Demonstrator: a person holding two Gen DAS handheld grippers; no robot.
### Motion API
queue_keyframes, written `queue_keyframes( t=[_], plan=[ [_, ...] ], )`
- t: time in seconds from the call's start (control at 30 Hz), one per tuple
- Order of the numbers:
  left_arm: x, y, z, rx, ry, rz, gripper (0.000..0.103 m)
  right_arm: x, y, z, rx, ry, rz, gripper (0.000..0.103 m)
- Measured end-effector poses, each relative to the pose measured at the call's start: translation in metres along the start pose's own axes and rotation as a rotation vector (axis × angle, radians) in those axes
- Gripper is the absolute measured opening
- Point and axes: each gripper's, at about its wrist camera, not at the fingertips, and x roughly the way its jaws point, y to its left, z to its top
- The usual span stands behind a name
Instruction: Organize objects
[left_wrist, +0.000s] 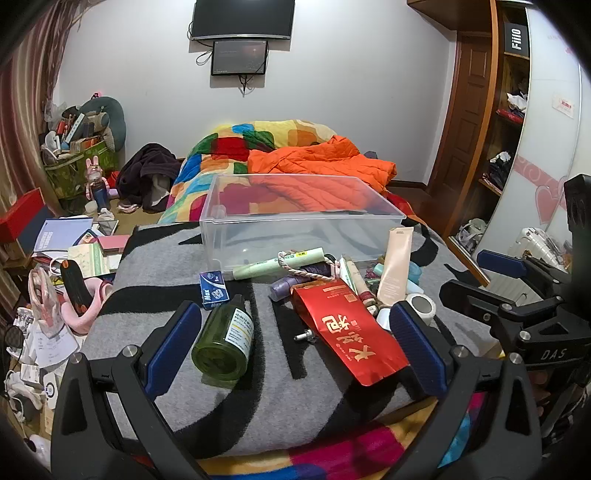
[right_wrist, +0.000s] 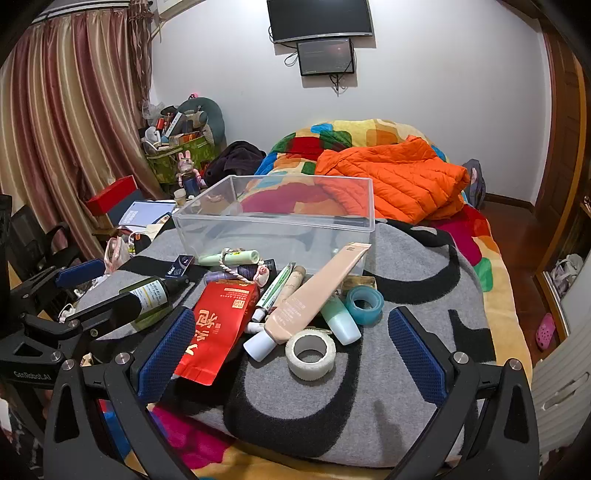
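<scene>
**Sorting not begun yet, bin w/o any item**

The clear plastic bin (right_wrist: 275, 218) stands on the grey blanket (right_wrist: 369, 413), and I see nothing inside. All items lie in a pile just in front of it: red packet (right_wrist: 218, 325), green bottle (left_wrist: 225, 341), beige tube (right_wrist: 314, 295), white tape roll (right_wrist: 311, 354), blue tape roll (right_wrist: 365, 304). Left gripper (left_wrist: 295, 347) and right gripper (right_wrist: 291, 350) are both spread, holding nothing, approx. over the pile. So whole job is left, I think.

The red packet (left_wrist: 349, 328) covers most of a small metal bolt (left_wrist: 305, 336) and the lower end of the purple tube (left_wrist: 282, 288). Under the beige tube (right_wrist: 314, 295) lie several small bottles, half buried. Label print on the green bottle (left_wrist: 225, 341) is too small to read.
</scene>
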Motion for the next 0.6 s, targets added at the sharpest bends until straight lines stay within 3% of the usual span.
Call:
queue_keyframes(
  t=[0.6],
  plan=[
    [-0.0022, -0.0014, -0.0022, -0.001, 0.001, -0.015, 0.103, -0.0037, 0.0006, 0.0004, 0.003, -0.006, 0.006, 0.103]
  ],
)
